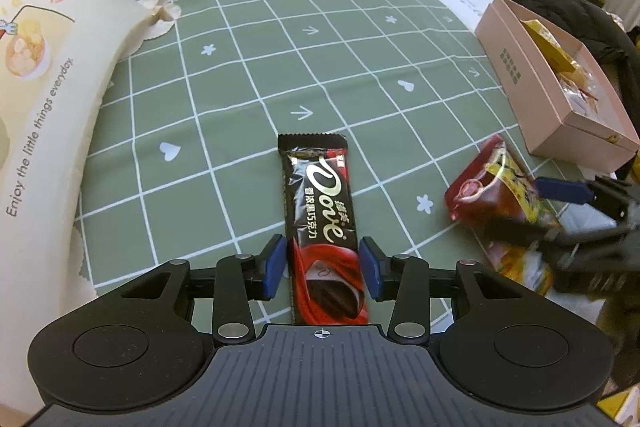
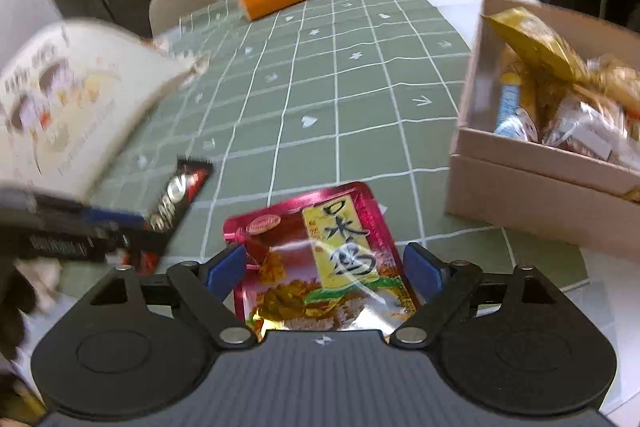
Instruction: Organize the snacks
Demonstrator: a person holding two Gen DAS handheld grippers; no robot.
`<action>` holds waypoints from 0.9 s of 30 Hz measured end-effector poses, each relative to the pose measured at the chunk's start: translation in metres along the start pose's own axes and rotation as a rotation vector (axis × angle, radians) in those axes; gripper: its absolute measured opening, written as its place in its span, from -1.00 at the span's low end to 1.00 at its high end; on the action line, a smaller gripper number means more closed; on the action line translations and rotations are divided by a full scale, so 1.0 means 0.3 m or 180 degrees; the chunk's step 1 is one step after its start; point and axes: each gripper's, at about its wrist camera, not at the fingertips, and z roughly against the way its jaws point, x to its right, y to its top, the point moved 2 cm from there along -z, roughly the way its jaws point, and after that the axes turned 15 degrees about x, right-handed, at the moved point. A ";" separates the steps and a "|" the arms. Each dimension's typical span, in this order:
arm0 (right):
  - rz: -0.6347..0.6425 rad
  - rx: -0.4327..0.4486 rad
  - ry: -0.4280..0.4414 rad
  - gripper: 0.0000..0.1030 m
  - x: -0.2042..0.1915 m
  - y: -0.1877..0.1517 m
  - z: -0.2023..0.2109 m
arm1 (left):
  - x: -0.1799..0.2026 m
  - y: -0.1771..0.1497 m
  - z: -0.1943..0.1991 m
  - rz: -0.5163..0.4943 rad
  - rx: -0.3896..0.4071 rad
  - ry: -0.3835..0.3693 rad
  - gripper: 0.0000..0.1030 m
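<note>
Landmark: the pink box [image 1: 560, 115], open, part-filled with wrapped snacks, at the table's right edge.

Chocolate bar [image 1: 322, 223]: flat on the green checked cloth [image 1: 280, 67], well left of the box. Its long axis runs straight along the left gripper's [image 1: 323, 269] pointing line, near end under the gripper body, far end away from it. The blue pads [image 1: 273, 269] stand spread, one either side of the bar's near half, each just clear of the wrapper edge; nothing is pinched. The bar's narrow width lies across the jaws, so a closing would meet its two long edges.

Red pouch [image 2: 320, 259]: flat on the cloth, just left of and nearer than the box's front corner, far closer to the box than the bar is. It sits between the right gripper's [image 2: 325, 269] pads, tilted somewhat against the pointing line. Jaws spread wide; the left pad lies at the pouch edge, though contact cannot be confirmed through the blur, and the right pad stands clear.

Judgement: each hand is lined up on its own item, neither held. The right hand has the shorter carry to the box.
</note>
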 end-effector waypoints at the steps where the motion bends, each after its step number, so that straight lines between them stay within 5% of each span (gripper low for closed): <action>1: 0.0107 -0.0001 -0.0044 0.77 -0.025 -0.012 -0.002 | 0.001 -0.001 0.000 -0.0002 0.0002 -0.0002 -0.13; 6: 0.0678 0.0078 -0.0203 0.98 -0.118 -0.069 -0.018 | 0.000 -0.001 0.002 -0.0001 0.0006 -0.0021 -0.13; 10: 0.0682 0.0074 -0.0161 1.00 -0.121 -0.061 -0.024 | -0.002 0.000 0.002 0.0014 0.0005 -0.0032 -0.13; 19: 0.0390 -0.0049 -0.0227 0.26 -0.105 -0.014 0.019 | 0.005 -0.021 0.018 -0.0007 0.0163 0.0024 -0.15; 22: 0.0305 0.0014 -0.0262 0.21 -0.096 -0.005 0.072 | 0.009 -0.020 0.022 0.0024 0.0149 0.0021 -0.19; 27: 0.0328 0.0146 -0.0307 0.20 -0.083 0.011 0.161 | 0.031 -0.027 0.046 -0.0036 0.0196 -0.0086 -0.57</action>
